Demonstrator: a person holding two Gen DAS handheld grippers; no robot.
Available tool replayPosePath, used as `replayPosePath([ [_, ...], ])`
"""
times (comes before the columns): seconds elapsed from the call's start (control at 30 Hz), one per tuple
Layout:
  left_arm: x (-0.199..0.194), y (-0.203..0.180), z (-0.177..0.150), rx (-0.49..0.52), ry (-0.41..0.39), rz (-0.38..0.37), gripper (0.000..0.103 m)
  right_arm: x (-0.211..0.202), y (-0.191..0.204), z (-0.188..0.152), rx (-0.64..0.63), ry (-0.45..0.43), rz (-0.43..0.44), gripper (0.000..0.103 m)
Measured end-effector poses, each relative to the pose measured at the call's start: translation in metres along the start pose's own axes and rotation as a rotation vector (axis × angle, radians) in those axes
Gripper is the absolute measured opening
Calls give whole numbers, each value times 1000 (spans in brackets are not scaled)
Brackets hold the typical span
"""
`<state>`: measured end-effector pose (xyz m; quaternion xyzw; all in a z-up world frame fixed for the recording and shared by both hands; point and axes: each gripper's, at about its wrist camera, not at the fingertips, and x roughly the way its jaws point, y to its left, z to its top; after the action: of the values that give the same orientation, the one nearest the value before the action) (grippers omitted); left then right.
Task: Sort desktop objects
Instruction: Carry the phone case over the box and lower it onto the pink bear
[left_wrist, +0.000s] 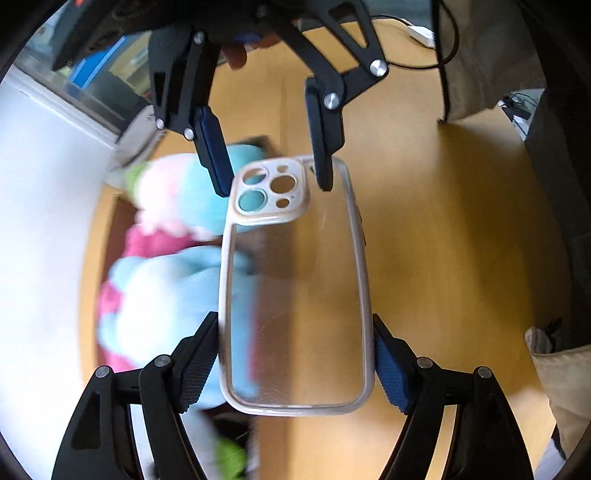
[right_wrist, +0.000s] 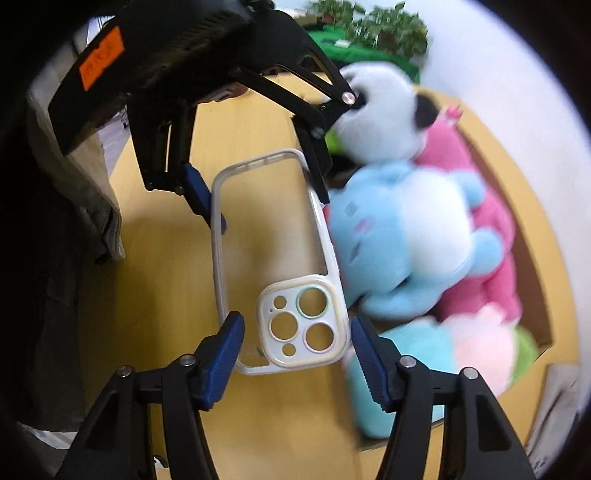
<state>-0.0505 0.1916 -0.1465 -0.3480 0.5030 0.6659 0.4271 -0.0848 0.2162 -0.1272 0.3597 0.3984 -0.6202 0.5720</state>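
A clear phone case with a white rim and camera cut-outs hangs above the wooden desk. My left gripper is shut on its plain end, both pads against the rim. My right gripper faces it from the far side, its fingers astride the camera end with small gaps. In the right wrist view the case lies between my right gripper's pads, which stand slightly off the rim, and my left gripper clamps the far end.
A brown box of plush toys sits beside the case: a blue one, a pink one, a white and black one. Grey fabric hangs at the desk's other side. Cables lie at the back.
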Motion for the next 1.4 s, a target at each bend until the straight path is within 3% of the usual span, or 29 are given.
replayPosePath([
  [0.13, -1, 32, -4, 38, 19, 66, 81, 0, -20, 19, -18, -7, -35, 59],
  [0.37, 4, 67, -11, 81, 22, 141, 81, -19, -23, 19, -6, -16, -93, 59],
  [0.57, 17, 124, -14, 107, 14, 236, 81, -23, -76, 33, 11, -18, -199, 59],
  [0.67, 10, 136, -31, 133, 21, 277, 81, -24, -99, 39, 24, -24, -230, 59],
  [0.87, 51, 196, -70, 171, 81, 280, 81, 4, -150, 57, 63, -5, -241, 59],
  [1.1, 108, 246, -113, 52, 186, 178, 77, 49, -183, 71, 205, -8, -133, 58],
  [1.2, 108, 261, -119, -20, 178, 165, 79, 47, -188, 69, 267, -25, -106, 59],
  [1.4, 86, 285, -128, -122, 157, 207, 85, 30, -186, 63, 338, -25, -112, 60],
])
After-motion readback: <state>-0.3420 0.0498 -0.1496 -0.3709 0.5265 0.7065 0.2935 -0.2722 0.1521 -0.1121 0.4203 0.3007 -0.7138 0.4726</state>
